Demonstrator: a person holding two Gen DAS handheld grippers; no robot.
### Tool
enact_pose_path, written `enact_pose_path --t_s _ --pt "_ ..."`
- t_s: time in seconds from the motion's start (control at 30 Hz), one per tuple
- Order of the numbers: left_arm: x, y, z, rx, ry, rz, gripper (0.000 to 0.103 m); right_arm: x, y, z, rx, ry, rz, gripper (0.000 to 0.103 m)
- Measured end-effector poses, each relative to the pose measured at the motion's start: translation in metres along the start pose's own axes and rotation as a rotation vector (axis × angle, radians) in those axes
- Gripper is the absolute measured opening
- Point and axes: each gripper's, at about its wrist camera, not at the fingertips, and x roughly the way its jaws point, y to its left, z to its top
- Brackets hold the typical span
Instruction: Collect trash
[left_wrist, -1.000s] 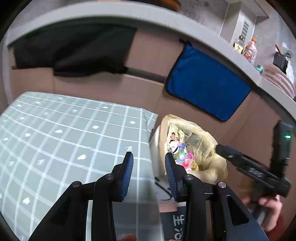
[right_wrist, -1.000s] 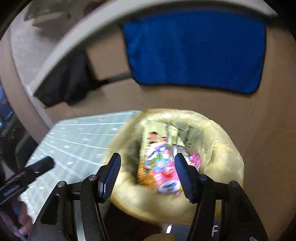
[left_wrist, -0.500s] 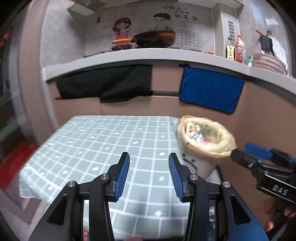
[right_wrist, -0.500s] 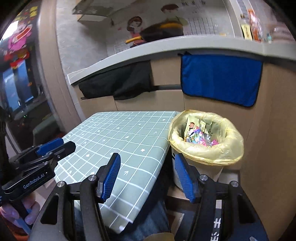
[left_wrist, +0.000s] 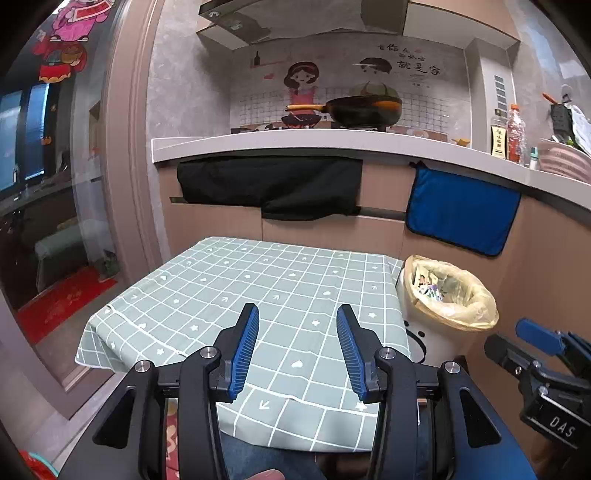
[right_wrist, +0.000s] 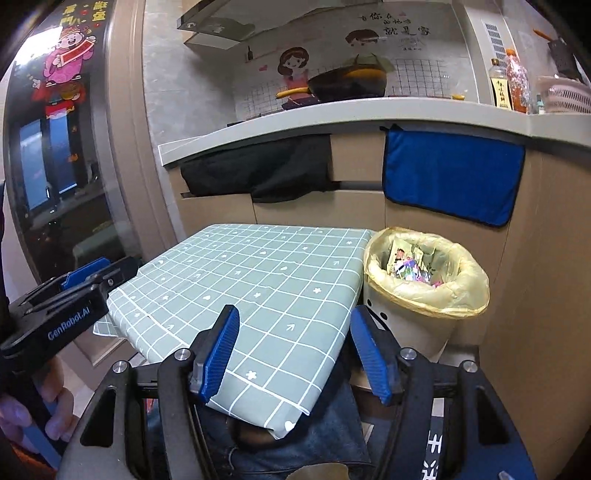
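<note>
Both of your grippers have pulled well back from the bin within the last second. A second ago your right gripper (right_wrist: 293, 349) hung right over the bin mouth and the left one was beside it; now each sits low and near you, over your lap, with the table edge just ahead of the fingers.

Your left gripper (left_wrist: 297, 349) has its jaws apart with nothing between them. Your right gripper is the same: jaws apart, nothing held. So whatever you last carried is no longer in either tool.

Next out is the table (left_wrist: 258, 295), covered in a green checked cloth. No trash shows on it in either view; only the cloth pattern is visible.

Just beside the table's far right corner stands the bin (right_wrist: 424, 321), lined with a yellow bag. The trash (right_wrist: 412, 266), a heap of bright wrappers, lies inside it, below the rim.

Behind the table a black cloth (left_wrist: 273, 184) and a blue towel (left_wrist: 461, 214) hang from the counter (left_wrist: 332, 144), with a wok (left_wrist: 362, 110) standing on top.

My reading: with the table bare, the wrappers in the bin and both grippers drawn back, the collecting looks finished, or nearly so. If anything is left, it lies outside these views, so look around the table before you stop.
</note>
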Motion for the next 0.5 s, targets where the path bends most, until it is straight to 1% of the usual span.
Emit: enact_pose_path --t_s 0.17,0.5 --pt "-0.005 0.002 0.0 0.002 -0.008 -0.005 0.045 -0.009 0.008 0.002 -0.019 -0.027 -0.013 0.06" --pt "-0.008 0.003 -0.001 -0.002 -0.008 -0.005 0.045 -0.009 0.013 0.0 -0.028 -0.016 -0.016 0.06"
